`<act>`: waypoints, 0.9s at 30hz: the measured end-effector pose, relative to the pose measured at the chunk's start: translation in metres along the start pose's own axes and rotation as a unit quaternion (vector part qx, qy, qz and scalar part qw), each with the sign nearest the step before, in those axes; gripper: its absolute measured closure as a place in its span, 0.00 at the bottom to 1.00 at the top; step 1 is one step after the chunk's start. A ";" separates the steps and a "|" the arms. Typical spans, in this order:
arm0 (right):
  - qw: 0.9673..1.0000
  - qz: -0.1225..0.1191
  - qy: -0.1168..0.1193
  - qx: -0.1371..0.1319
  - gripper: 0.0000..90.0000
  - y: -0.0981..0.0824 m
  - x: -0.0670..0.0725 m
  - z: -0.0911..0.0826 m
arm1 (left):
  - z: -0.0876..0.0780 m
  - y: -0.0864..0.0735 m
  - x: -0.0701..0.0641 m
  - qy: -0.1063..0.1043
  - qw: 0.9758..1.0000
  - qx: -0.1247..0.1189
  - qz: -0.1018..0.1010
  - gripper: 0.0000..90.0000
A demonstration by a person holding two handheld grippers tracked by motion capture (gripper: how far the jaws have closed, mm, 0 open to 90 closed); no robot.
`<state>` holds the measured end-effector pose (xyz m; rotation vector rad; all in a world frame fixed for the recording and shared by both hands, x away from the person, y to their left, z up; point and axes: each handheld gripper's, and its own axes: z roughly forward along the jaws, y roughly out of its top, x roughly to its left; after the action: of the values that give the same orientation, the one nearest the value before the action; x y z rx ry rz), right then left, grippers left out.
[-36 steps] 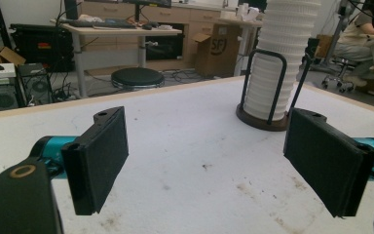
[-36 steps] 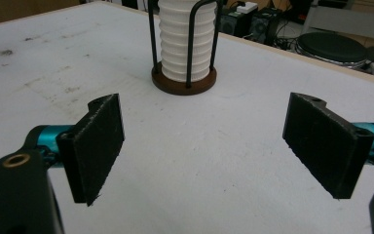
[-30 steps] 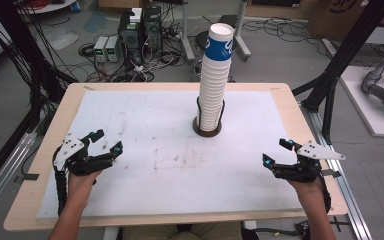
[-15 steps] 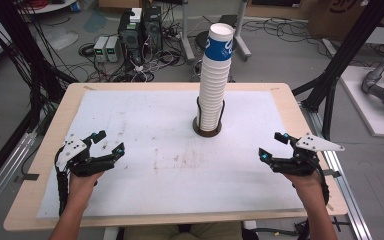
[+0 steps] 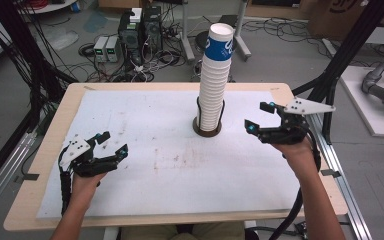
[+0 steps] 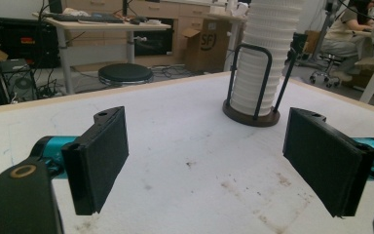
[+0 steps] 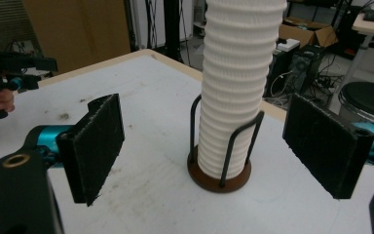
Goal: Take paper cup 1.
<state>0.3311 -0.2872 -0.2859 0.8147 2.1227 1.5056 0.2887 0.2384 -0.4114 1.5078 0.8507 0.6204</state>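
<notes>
A tall stack of white paper cups, the top one with a blue band, stands in a dark wire holder at the table's middle back. My right gripper hovers open just right of the stack, lifted off the table and pointing at it. In the right gripper view the ribbed cups and the holder base lie ahead between the spread jaws of my right gripper, apart from them. My left gripper rests low at the front left, open and empty. From the left gripper the stack stands far off.
A white sheet covers the wooden table, stained near its middle. Black frame posts rise at the right edge. Computers, cables and a stool sit on the floor beyond the far edge. In the right gripper view the left gripper is far off.
My right gripper has risen and moved in toward the cup stack from the front right. The left gripper has stayed where it was.
</notes>
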 end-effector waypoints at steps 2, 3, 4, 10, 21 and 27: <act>1.000 -0.005 0.001 0.005 0.17 0.014 -0.001 0.006 | 0.000 0.000 0.000 -0.003 1.000 -0.002 0.001 0.18; 1.000 -0.010 0.001 0.006 0.17 0.021 -0.001 0.009 | 0.000 0.000 0.000 -0.005 1.000 -0.005 0.001 0.18; 1.000 -0.013 0.002 0.006 0.17 0.027 -0.001 0.012 | 0.000 0.000 0.000 -0.006 1.000 -0.004 0.001 0.18; 1.000 -0.021 0.010 0.012 0.17 0.063 -0.005 0.026 | 0.003 -0.002 0.000 -0.009 1.000 0.003 -0.001 0.18; 1.000 -0.019 0.008 0.014 0.17 0.113 -0.014 0.046 | 0.005 -0.003 0.000 -0.015 1.000 0.002 -0.010 0.18; 1.000 -0.006 0.003 0.017 0.17 0.135 -0.024 0.057 | 0.006 -0.004 0.000 -0.018 1.000 0.003 -0.013 0.18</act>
<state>0.4151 -0.2302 -0.1779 0.8085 2.1601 1.4715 0.2925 0.2349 -0.4158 1.5059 0.8442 0.5713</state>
